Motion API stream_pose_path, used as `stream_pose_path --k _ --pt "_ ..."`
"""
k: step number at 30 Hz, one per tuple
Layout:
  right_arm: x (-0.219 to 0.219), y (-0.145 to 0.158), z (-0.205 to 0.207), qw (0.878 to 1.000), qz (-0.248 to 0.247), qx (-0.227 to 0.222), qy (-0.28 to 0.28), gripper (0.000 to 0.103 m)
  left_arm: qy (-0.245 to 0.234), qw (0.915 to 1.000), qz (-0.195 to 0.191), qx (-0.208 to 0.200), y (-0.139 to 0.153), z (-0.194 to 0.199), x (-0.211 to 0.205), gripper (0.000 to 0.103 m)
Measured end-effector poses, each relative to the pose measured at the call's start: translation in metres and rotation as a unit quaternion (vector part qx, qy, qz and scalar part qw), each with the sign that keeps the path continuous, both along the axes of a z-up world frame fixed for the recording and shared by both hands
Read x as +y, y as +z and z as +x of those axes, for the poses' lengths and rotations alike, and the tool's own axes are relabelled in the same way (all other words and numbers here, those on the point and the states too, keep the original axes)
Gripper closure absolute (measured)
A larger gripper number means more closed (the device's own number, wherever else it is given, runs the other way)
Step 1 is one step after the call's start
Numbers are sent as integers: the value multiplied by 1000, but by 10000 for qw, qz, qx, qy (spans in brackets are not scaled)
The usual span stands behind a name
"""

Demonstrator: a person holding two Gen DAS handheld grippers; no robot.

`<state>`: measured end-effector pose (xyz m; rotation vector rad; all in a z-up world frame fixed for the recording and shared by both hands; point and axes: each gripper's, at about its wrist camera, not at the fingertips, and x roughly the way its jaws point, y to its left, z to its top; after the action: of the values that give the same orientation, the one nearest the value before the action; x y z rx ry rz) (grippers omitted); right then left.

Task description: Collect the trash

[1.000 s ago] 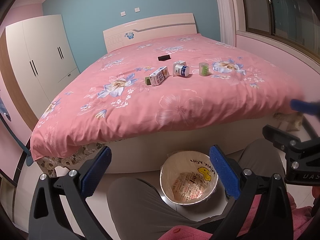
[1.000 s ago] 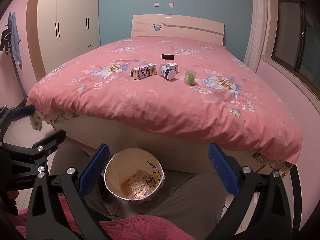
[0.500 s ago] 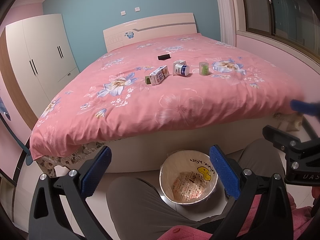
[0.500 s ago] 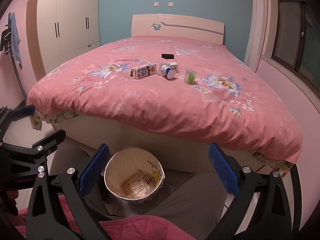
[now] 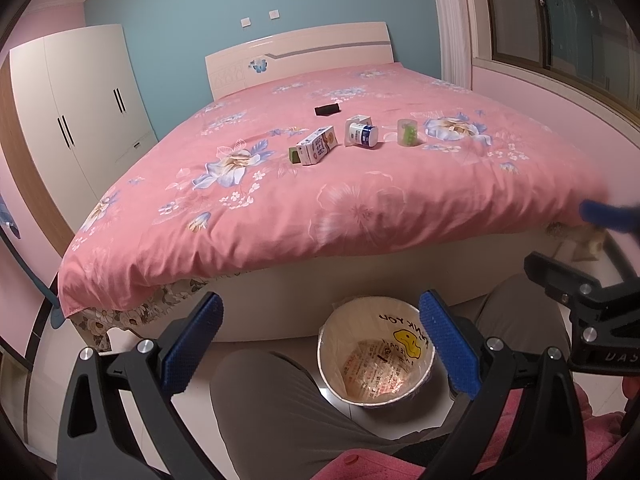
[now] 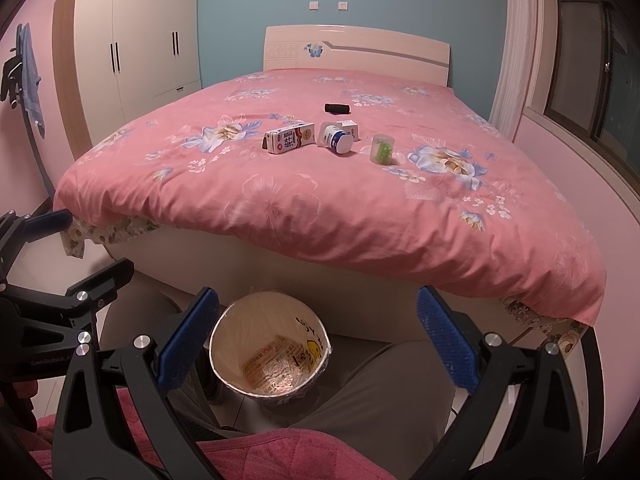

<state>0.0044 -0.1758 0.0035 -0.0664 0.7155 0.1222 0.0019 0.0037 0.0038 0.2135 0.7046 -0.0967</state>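
Observation:
On the pink floral bed (image 5: 360, 208) (image 6: 340, 208) lie a milk carton (image 5: 316, 145) (image 6: 289, 139), a white bottle with a blue cap (image 5: 362, 134) (image 6: 335, 137) beside a small white box (image 6: 349, 127), a clear green-filled cup (image 5: 407, 132) (image 6: 383, 149) and a black item (image 5: 327, 110) (image 6: 337, 109). A lined trash bin (image 5: 375, 354) (image 6: 269, 350) with a smiley face stands on the floor between a person's knees. My left gripper (image 5: 318, 346) and right gripper (image 6: 316, 342) both hang open and empty above the bin, well short of the bed.
A white wardrobe (image 5: 80, 120) (image 6: 136, 52) stands left of the bed. A window and pink ledge (image 6: 580, 128) run along the right. The person's grey trouser legs (image 5: 280, 404) (image 6: 392, 384) flank the bin. A blue cloth (image 6: 30, 80) hangs at far left.

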Motion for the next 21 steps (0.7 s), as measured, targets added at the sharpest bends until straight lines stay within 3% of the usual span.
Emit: stream_pose_path --k 6,13,21 --pt "3 -7 1 10000 -4 42 15 6 -3 10000 -32 65 -5 1 -1 3" --pt "7 -22 13 9996 -95 251 115 6 -94 9976 -266 628 -28 17 -4 3" --pt "3 -34 50 9985 -122 494 181 6 -141 9945 -207 1020 -43 50 -11 3"
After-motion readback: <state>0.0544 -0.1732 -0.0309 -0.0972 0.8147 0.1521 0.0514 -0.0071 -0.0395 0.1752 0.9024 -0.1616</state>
